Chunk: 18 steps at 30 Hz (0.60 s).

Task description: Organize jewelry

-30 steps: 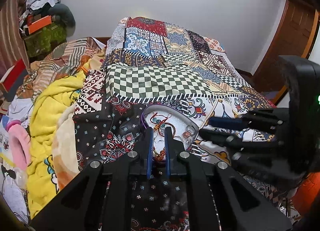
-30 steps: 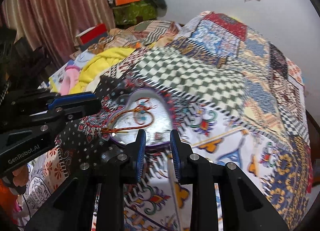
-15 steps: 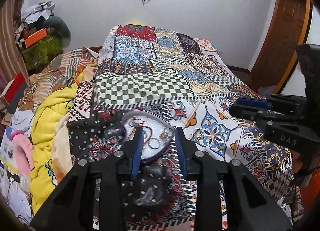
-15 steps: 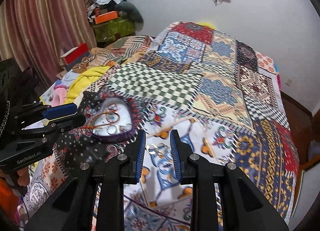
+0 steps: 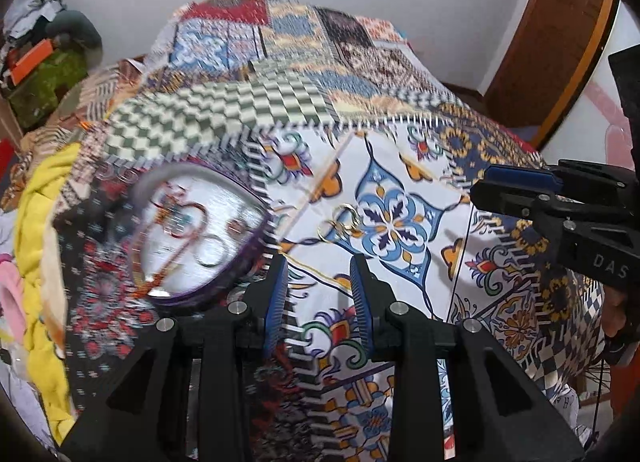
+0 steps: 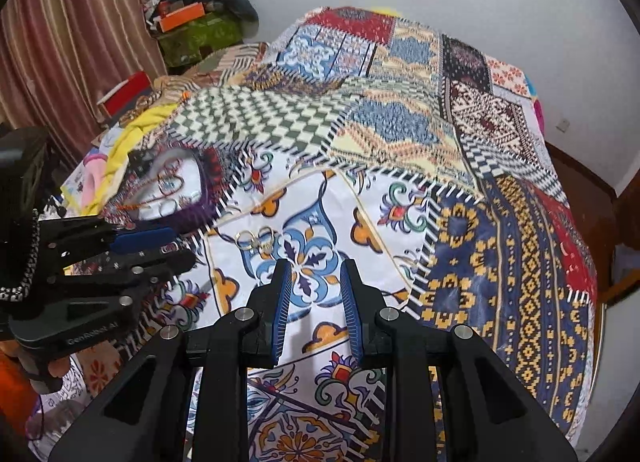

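Rings [image 5: 343, 219] loose on the patterned bedspread [image 5: 404, 166], just ahead of both grippers, left gripper [image 5: 318, 294] spread wide and empty, right gripper [image 6: 314, 294] likewise parted, holding nothing, heart-shaped tray [image 5: 240, 262] of jewelry beside them.

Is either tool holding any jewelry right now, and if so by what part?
Nothing is held. Both the left tool and right tool are open and empty; the gold rings lie on the bedspread.

On the bedspread [image 5: 400, 166] the rings [image 5: 340, 222] lie just right of the tray [image 5: 256, 258], which holds a necklace [image 5: 176, 230] and more rings
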Available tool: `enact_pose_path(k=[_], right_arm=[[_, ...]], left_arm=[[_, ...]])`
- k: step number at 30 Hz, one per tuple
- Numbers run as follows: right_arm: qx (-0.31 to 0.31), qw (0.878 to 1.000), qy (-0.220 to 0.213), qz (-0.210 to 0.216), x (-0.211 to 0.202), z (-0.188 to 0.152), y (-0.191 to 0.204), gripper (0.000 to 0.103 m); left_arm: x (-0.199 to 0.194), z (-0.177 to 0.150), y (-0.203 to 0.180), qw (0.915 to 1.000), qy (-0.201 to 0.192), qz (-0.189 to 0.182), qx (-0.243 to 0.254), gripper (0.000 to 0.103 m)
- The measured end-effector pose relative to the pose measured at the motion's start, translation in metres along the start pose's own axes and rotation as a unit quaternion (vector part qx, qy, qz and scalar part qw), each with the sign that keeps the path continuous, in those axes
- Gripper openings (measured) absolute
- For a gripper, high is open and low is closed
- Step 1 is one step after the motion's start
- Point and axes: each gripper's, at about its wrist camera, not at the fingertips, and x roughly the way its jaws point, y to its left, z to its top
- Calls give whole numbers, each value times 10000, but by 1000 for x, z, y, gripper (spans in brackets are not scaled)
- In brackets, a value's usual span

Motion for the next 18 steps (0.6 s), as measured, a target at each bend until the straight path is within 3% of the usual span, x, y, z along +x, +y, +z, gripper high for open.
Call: enact_pose_path(k=[7,18], right_arm=[[17,9998,175,63,14,-5,-6,23],[71,9994,335,96,30,-4,-13,23]], left_arm=[[38,6,-6,9994,322,-32,96,30],[59,18,-11,9995,228,-51,189,28]])
